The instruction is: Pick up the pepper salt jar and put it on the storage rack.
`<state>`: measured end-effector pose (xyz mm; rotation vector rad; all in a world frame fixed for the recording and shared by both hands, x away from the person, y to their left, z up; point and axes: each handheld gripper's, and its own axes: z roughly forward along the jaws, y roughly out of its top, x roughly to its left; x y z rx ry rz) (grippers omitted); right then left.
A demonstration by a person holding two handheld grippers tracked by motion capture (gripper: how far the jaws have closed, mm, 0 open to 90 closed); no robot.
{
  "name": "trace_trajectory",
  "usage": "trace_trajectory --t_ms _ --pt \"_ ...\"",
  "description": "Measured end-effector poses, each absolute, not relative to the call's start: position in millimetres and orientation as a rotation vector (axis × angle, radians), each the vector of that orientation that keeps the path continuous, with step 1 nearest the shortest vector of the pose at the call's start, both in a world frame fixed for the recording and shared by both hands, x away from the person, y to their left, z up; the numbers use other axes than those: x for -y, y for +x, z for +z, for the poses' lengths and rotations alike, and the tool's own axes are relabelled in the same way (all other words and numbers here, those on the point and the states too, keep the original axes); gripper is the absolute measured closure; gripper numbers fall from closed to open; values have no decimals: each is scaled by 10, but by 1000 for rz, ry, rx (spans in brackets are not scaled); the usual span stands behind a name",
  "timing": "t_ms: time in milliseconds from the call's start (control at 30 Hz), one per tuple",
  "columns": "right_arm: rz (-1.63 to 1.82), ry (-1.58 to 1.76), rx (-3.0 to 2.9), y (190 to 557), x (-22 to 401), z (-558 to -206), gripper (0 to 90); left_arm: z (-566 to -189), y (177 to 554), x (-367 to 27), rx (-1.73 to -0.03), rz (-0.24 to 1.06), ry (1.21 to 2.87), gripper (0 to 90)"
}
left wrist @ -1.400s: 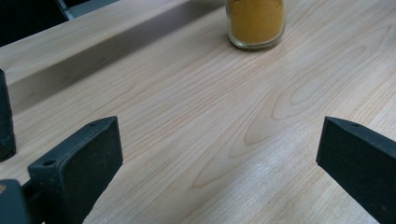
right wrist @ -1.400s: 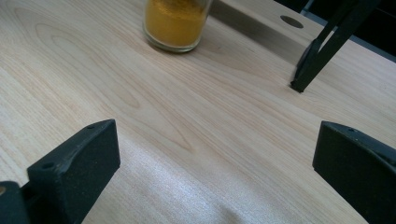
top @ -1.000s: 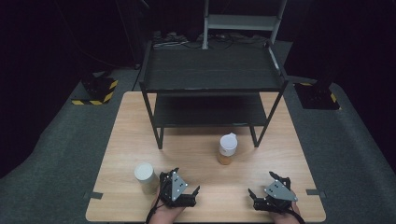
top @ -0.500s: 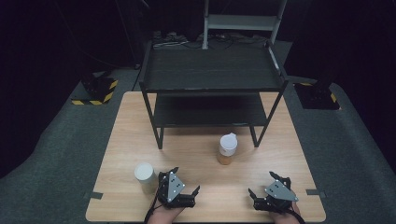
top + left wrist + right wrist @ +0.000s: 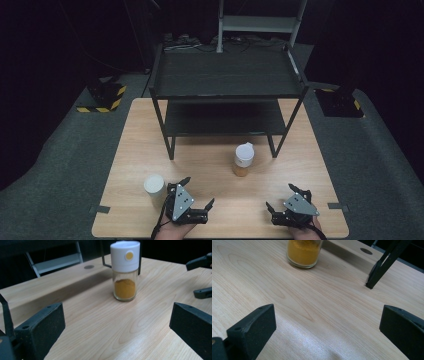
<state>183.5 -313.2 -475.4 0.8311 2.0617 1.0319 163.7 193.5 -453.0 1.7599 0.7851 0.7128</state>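
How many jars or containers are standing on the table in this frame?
2. A spice jar of orange powder with a white cap stands just in front of the black shelf rack. A white-topped container stands near the table's front, beside the left gripper. Nothing shows on the shelves.

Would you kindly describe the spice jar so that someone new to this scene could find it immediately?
Start at the black two-tier shelf on the wooden table. Just in front of its right front leg stands the spice jar: clear glass, orange powder, white cap. The other container, by the left gripper, looks plain white.

Spice jar [image 5: 125, 271] stands upright beyond the wide-spread claw [image 5: 117, 326].
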Motion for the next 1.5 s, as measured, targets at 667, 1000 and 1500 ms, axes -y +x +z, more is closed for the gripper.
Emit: trace_trajectory --t_ms 667,1000,1500 --pt "1031 832 -2062 1836 3133 -4753 0 -4268 1499 -2101 -774 755 1694 4" --pt "1036 835 -2062 1839 3139 -4753 0 -4173 1394 -2277 -806 819 1677 4" --pt "1031 831 -2062 1836 3132 -4754 0 -4175 1282 -2565 -872 868 1647 4"
